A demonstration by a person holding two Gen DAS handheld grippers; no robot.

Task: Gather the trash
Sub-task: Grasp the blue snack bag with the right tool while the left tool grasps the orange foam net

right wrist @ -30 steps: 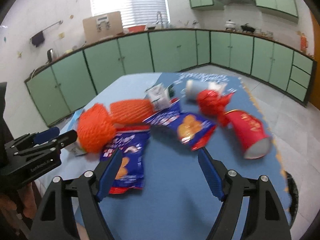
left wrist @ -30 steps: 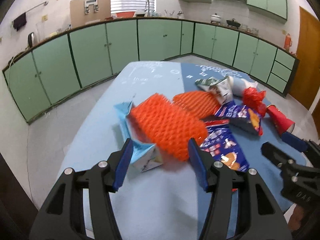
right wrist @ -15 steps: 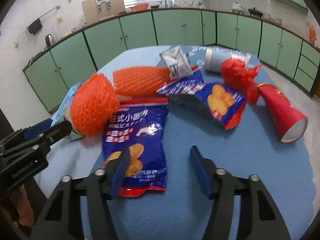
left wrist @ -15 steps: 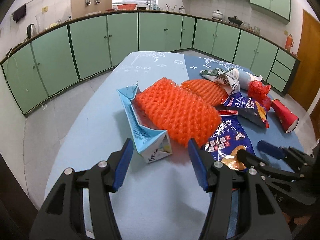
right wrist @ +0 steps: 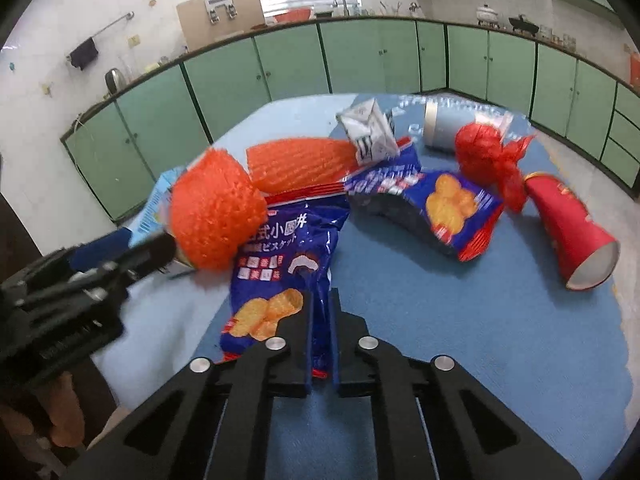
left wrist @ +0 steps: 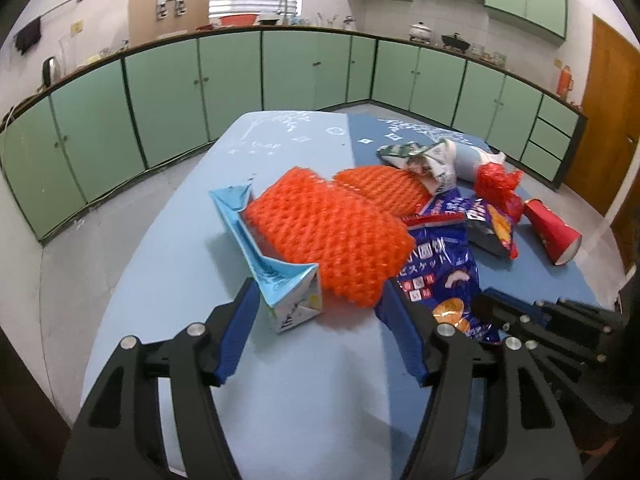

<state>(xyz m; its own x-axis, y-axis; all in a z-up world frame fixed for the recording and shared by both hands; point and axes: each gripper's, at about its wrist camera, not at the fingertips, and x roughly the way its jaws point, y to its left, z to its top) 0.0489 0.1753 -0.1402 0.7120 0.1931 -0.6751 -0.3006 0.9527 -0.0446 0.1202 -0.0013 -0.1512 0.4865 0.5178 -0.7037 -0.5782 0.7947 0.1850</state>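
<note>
The right gripper (right wrist: 320, 312) has its jaws pinched on a glossy blue snack bag (right wrist: 280, 276) printed with Japanese script. The left gripper (left wrist: 320, 320), jaws opening, flanks an orange foam net (left wrist: 328, 232) and a folded pale-blue carton (left wrist: 272, 268).

Right gripper (right wrist: 320, 320), near centre: jaws pinched together on the near edge of the blue biscuit bag (right wrist: 280, 264), which lies flat on the blue tablecloth (right wrist: 460, 320). Left of it, an orange foam net (right wrist: 216, 208), with the left gripper (right wrist: 132, 244) at its near side. Behind: a second orange net (right wrist: 300, 164), a crumpled white carton (right wrist: 370, 132). Right: a smaller snack bag (right wrist: 448, 208), red mesh (right wrist: 488, 152), a red paper cup (right wrist: 568, 232) on its side.
</note>
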